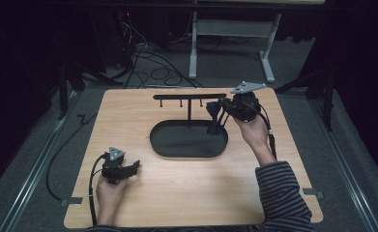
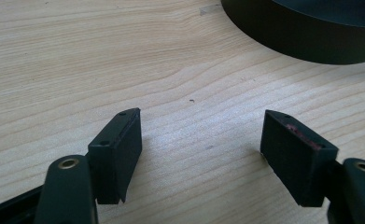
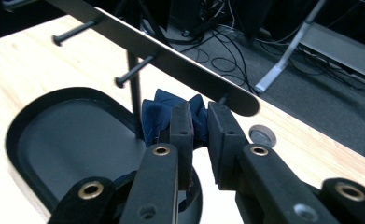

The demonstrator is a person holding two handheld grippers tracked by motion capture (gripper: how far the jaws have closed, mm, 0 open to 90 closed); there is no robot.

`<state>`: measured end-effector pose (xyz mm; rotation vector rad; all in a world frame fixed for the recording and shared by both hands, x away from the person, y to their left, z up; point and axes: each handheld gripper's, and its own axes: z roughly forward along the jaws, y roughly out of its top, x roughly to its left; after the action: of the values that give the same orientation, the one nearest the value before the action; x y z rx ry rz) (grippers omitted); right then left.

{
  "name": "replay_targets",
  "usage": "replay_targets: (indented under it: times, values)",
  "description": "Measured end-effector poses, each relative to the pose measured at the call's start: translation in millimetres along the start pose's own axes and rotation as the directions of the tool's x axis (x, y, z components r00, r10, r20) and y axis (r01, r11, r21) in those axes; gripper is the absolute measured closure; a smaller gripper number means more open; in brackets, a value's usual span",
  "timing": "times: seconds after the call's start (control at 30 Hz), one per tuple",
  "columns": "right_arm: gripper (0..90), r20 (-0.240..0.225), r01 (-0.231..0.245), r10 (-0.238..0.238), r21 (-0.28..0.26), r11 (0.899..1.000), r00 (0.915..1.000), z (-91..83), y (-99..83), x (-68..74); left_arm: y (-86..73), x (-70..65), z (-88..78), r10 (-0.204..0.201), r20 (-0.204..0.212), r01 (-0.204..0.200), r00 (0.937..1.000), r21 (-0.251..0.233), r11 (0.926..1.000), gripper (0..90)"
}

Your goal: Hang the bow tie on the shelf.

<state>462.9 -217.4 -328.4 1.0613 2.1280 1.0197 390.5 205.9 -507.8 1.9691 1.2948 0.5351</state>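
- Holding a dark blue cloth item (image 3: 171, 109) in my right gripper (image 3: 200, 128), jaws pressed together on a bunched fold of it.
- Position: the pinch sits just under the right end of the hanger bar (image 3: 171, 56) of the black stand, beside the last peg (image 1: 200, 103). My judgement: gripping near the top keeps the fabric free to go over a peg.
- Orientation: in the high view the cloth (image 1: 214, 118) hangs down from the jaws, long axis roughly vertical, lower end reaching toward the oval tray (image 1: 162, 145). Cannot tell whether it touches the tray.
- Left gripper (image 2: 201, 140): jaws spread, nothing between them, resting low over bare table (image 1: 177, 193), well apart from the stand. Parked, as I read it, to stay clear.
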Motion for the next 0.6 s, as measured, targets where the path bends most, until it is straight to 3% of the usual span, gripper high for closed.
replay_targets:
  times: [0.6]
  values:
    - [81.9,0.038,-0.029,0.028,0.015,0.999,0.9989,13.7,-2.2,-11.3,0.1,-0.1,-0.1,0.001,-0.001,-0.001,1.0,0.002,1.0,29.8]
